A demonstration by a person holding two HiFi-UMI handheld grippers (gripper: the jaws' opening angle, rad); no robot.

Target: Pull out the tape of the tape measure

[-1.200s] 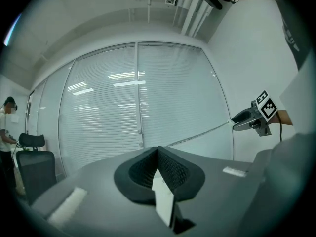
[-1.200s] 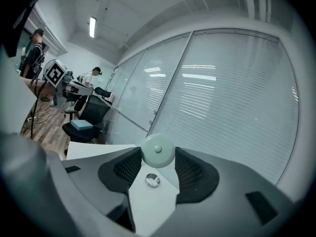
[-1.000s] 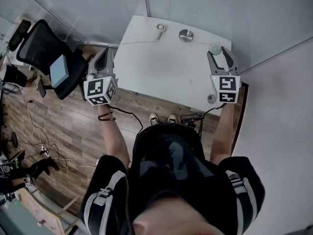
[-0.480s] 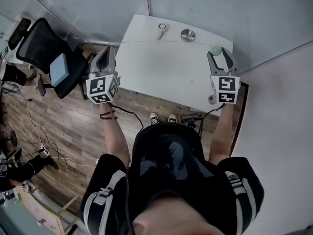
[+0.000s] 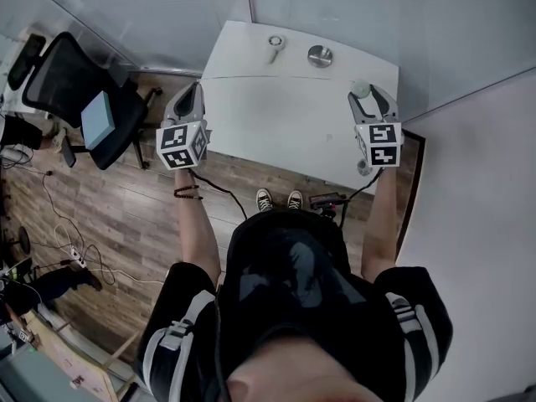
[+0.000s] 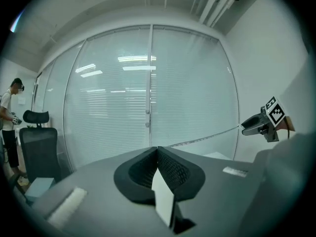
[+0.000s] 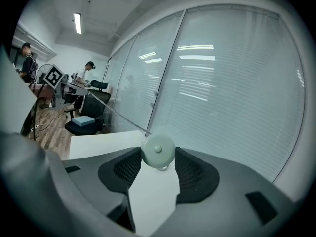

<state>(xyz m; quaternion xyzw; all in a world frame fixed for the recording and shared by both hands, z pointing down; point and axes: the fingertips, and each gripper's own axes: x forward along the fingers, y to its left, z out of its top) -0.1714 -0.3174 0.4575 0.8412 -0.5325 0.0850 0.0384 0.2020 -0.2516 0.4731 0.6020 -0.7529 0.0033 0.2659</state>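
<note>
We look steeply down on a wood floor at the left of the frame and a frosted glass wall across the top. A white table fills the upper middle, its far edge against the glass. A black office chair stands at the upper left on the floor, with a pale blue box on its seat.

Both arms reach forward. The left gripper sits just off the table's left edge. Its own view shows the two jaws pressed together, with the end of the tape pinched at their tips. The right gripper hangs over the table's right end, near the corner of the glass. Its jaws stand wide and clamp the round, pale green tape measure between the pads, the flat face turned toward the camera.

The tape runs as a thin, taut line between the two grippers, across the table in the upper part of the head view. In the left gripper view it rises to the right toward the other gripper.

Two small round things lie near the table's far edge. They may be metal, but they are too small for us to tell.
</note>
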